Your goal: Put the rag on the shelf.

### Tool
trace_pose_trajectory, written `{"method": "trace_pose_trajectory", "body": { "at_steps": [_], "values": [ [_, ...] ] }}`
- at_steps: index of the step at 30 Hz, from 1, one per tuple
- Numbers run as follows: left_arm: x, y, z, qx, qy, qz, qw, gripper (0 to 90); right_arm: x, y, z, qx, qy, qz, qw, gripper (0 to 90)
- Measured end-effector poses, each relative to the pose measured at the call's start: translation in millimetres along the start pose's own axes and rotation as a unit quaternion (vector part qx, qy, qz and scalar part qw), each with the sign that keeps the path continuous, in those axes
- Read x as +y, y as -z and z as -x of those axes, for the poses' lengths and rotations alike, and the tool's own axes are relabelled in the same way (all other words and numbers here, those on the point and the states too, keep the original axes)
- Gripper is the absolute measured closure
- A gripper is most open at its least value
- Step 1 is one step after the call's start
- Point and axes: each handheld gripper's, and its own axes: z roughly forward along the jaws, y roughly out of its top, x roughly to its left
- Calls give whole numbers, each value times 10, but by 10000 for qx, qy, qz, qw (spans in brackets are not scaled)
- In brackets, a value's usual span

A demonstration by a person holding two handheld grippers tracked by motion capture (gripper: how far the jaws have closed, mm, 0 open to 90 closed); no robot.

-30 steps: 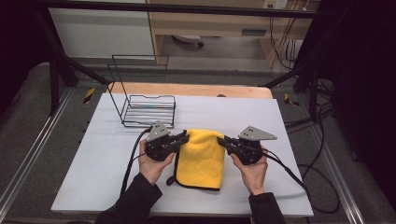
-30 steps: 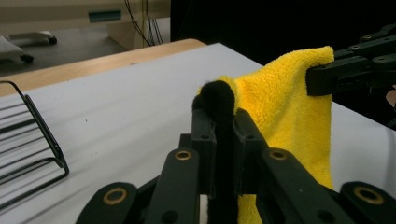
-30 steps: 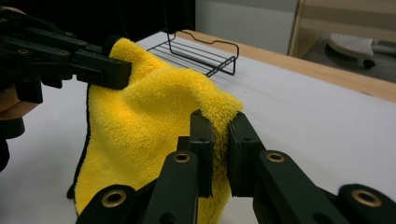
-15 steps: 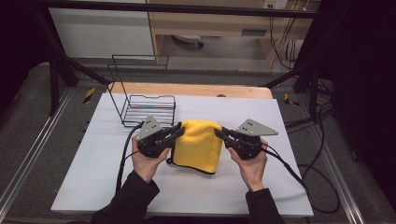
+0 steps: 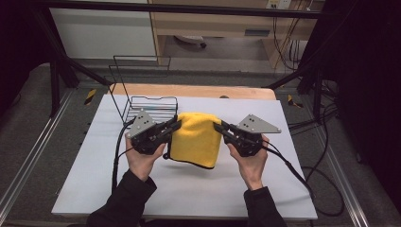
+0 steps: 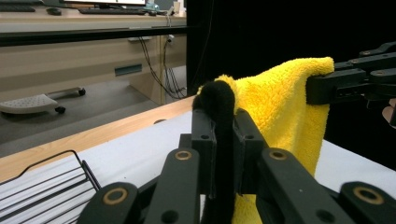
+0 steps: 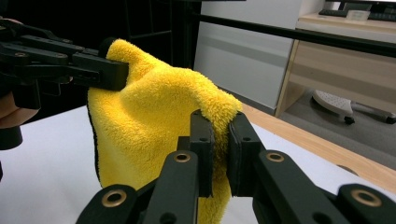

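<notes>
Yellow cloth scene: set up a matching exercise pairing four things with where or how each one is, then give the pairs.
Things:
1. yellow cloth
2. wire basket
3. left tongs
4. right tongs

States:
A. stands on the table, beyond the left hand
B. shut on the cloth's right top corner
C. hangs between the two tongs, lifted at its top corners
D. shut on the cloth's left top corner, at its black edge

Pairs: 1-C, 2-A, 3-D, 4-B

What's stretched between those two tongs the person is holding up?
A yellow cloth hangs between the left tongs and right tongs, each clamped on an upper corner, as the high view shows.
</notes>
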Motion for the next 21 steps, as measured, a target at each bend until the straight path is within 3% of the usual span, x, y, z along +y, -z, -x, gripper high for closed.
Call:
{"method": "trace_pose_trajectory", "body": {
  "at_steps": [21],
  "values": [
    [115, 285, -258, 410, -51, 360, 9985, 817, 218, -287, -200, 82, 42, 349, 9993, 826]
  ]
}}
